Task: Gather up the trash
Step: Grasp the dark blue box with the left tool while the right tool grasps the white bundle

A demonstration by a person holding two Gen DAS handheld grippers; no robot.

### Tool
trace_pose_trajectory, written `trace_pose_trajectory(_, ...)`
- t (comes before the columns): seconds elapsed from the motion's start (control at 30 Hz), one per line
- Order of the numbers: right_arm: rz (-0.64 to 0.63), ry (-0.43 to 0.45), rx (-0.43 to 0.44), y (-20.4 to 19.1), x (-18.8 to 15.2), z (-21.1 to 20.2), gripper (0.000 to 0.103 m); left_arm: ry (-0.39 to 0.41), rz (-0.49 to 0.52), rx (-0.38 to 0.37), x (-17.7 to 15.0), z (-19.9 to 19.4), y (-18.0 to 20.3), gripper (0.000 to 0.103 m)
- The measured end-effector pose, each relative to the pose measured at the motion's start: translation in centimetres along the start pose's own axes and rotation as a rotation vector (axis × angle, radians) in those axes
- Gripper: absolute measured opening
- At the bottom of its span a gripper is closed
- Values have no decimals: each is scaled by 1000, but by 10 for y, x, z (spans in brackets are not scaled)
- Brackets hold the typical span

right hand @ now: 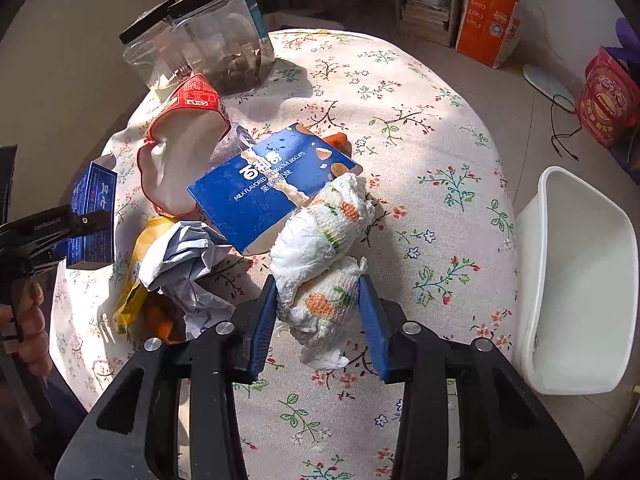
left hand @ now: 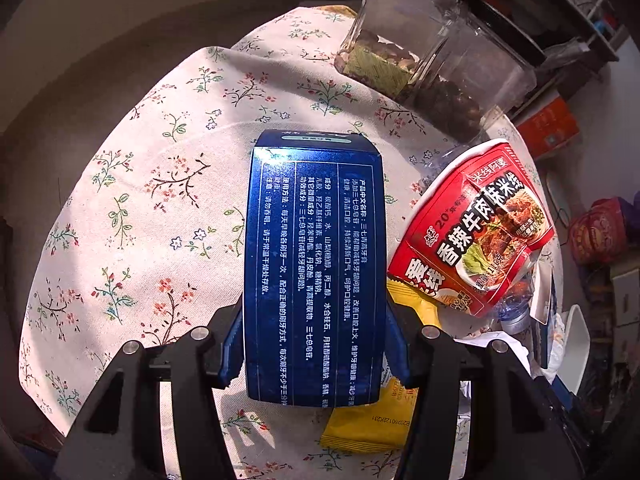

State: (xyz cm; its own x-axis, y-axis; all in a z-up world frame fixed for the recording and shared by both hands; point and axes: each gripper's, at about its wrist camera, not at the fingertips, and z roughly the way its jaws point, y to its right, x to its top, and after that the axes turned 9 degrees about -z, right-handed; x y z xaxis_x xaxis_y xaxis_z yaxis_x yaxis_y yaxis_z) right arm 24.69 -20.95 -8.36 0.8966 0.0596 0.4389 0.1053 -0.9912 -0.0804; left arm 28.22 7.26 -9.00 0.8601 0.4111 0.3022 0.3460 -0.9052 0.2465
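— Look at the left gripper (left hand: 314, 344): its blue pads pinch the dark blue toothpaste box (left hand: 314, 264) by its long sides, the box lifted over the floral tablecloth (left hand: 132, 208).

— And the right gripper (right hand: 318, 320)?

— Its jaws are pressed into a crumpled printed paper towel (right hand: 324, 256), squeezing it from both sides above the table.

— What's left in the pile?

— Between the two: a red noodle cup (right hand: 180, 152) on its side, a flattened blue biscuit box (right hand: 268, 184) touching the towel's far end, a crumpled white paper (right hand: 188, 264) and a yellow sachet (left hand: 376, 420).

— The bin?

— A white bin (right hand: 580, 280) stands just beside the table's edge, to the right. Clear jars (left hand: 424, 60) sit at the far rim.
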Motion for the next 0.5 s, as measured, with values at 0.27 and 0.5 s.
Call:
trace_pose_trajectory(0.27,-15,56,26,-6,1,-26,38,98,109,-29,-11,-40,25,55)
trace_pose_trajectory(0.5,-6,115,57,-1,-1,-47,38,150,169,-55,-18,-56,40,55)
